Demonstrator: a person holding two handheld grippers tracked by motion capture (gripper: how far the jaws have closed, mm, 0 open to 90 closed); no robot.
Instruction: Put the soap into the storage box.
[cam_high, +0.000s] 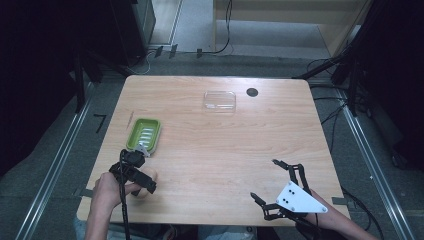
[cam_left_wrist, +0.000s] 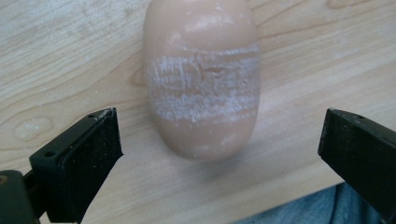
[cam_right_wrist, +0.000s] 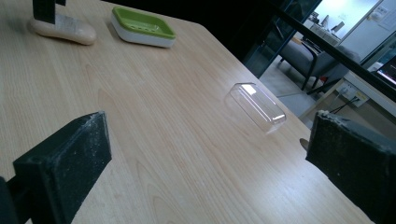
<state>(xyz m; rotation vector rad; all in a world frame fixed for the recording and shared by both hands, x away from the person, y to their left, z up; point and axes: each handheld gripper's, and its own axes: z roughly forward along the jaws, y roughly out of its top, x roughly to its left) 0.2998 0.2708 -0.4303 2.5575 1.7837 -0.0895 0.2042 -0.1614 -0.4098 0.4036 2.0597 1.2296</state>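
Even overhead light brightens the table (cam_high: 215, 150) amid dark surroundings, while the near jaws blur softly and the soap (cam_left_wrist: 201, 74) casts a faint shadow.

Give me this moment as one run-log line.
left gripper: open over soap bar | right gripper: open, idle | soap dish: empty | clear lid: far side

Left gripper (cam_high: 136, 172) was held low at the near left, jaws spread wide; right gripper (cam_high: 264, 181) rested at the near right, jaws likewise wide apart.
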